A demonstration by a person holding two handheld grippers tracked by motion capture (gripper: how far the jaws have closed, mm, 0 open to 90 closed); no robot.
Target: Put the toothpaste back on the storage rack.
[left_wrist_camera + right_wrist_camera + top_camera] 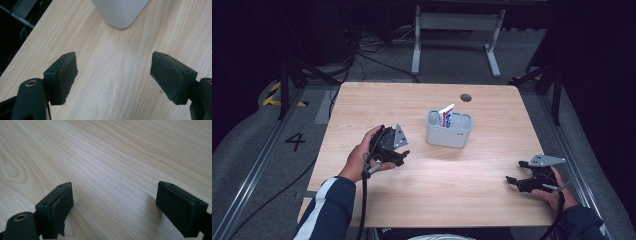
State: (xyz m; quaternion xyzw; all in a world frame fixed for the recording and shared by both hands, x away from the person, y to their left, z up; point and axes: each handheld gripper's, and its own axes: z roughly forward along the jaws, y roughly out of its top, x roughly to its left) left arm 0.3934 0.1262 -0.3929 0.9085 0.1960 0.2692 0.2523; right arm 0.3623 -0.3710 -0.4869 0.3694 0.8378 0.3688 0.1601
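With both jaws spread and empty, the left claw [403, 156] faced the grey caddy [449, 131] just ahead on the worktop [492, 105], needing a square approach; the right claw [516, 172] idled, equally spread, well aside.

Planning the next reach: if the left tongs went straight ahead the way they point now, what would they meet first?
Probably the grey holder: it stands just ahead of the open left tongs, slightly off centre, with bare table between. How far off is unclear.
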